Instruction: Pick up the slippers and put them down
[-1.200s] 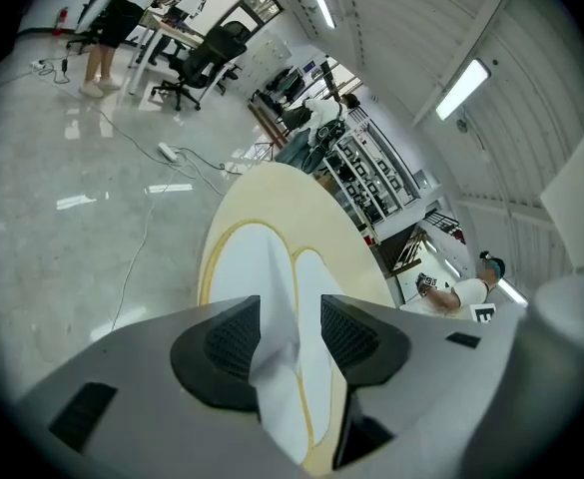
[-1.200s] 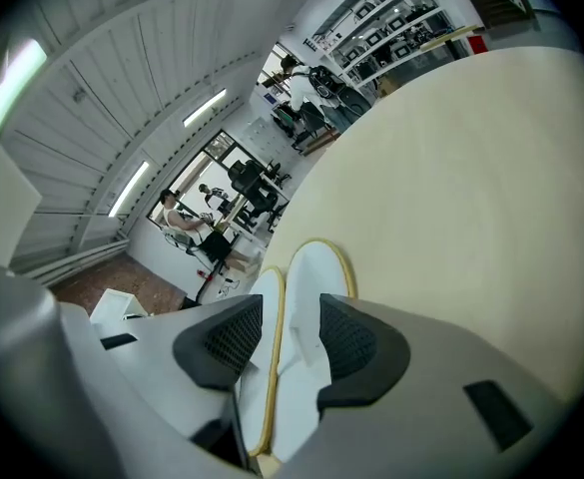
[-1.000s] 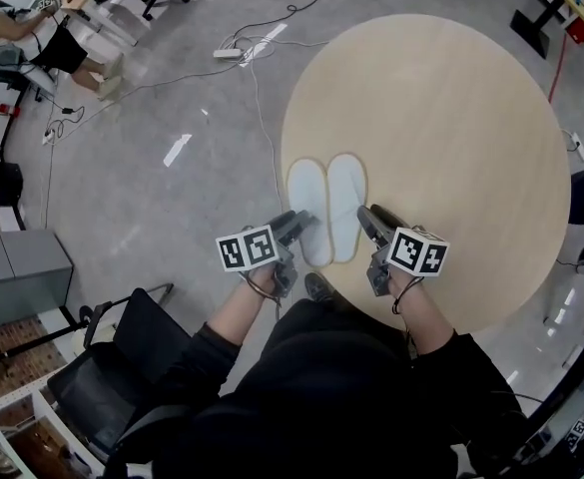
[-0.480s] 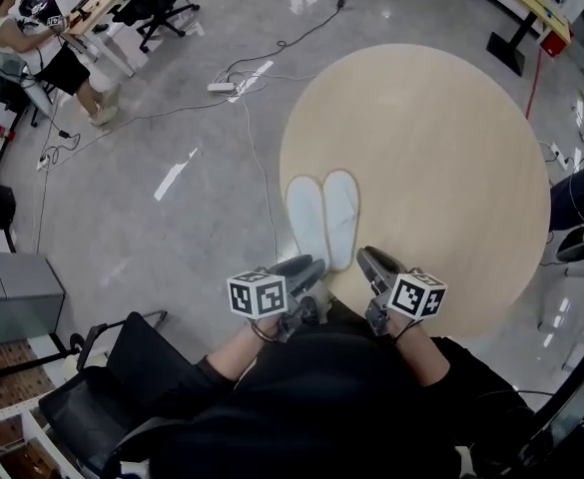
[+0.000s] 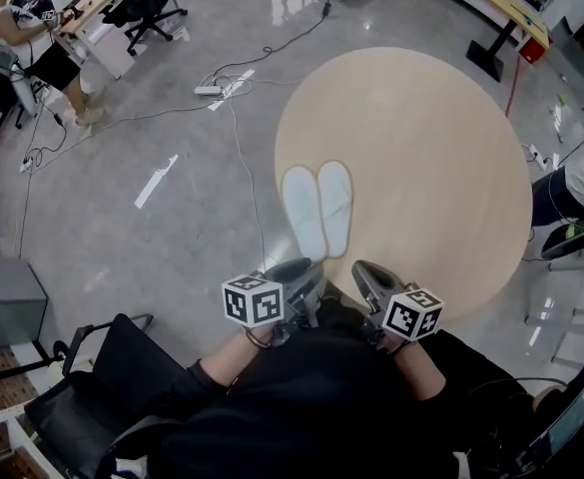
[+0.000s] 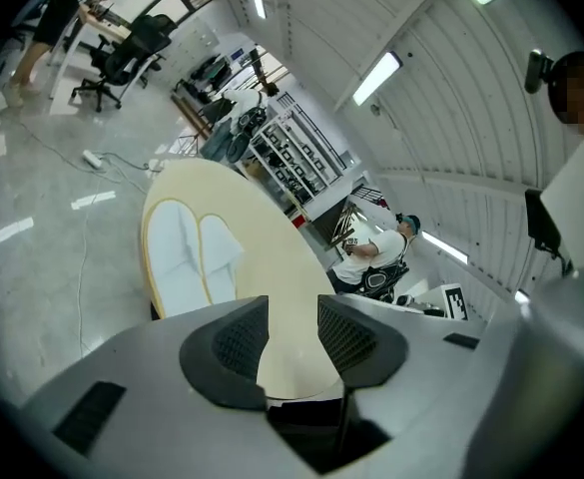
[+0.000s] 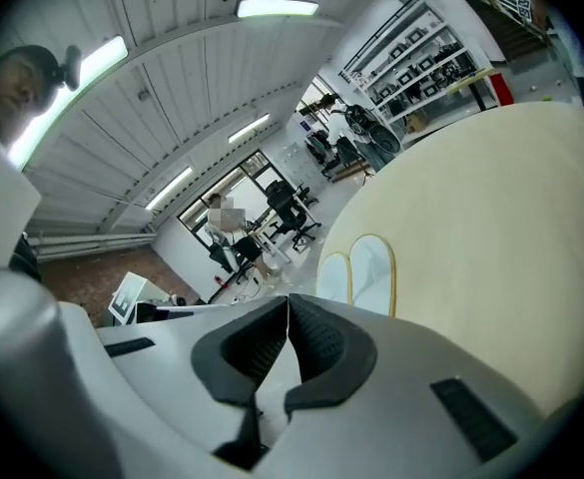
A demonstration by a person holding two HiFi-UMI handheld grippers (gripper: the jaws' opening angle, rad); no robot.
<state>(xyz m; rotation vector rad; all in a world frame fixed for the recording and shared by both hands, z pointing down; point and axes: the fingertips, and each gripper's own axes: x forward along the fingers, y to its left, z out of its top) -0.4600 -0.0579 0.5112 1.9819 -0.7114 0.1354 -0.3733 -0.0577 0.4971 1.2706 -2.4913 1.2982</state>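
White flat slippers (image 5: 317, 211) lying on round wooden table (image 5: 441, 148), near left | left gripper (image 5: 293, 270) closing wide jaws, empty | right gripper (image 5: 364, 270) pinching tight, empty

The left claw (image 6: 293, 335) points across the round table (image 6: 277, 242). Its jaws stand apart and are closing, with only bare tabletop showing between them. A pair of white slippers (image 6: 190, 259) lies side by side on the table, close to its left rim. A person (image 6: 369, 259) sits beyond the table's far side, and shelves (image 6: 290, 158) stand farther behind.
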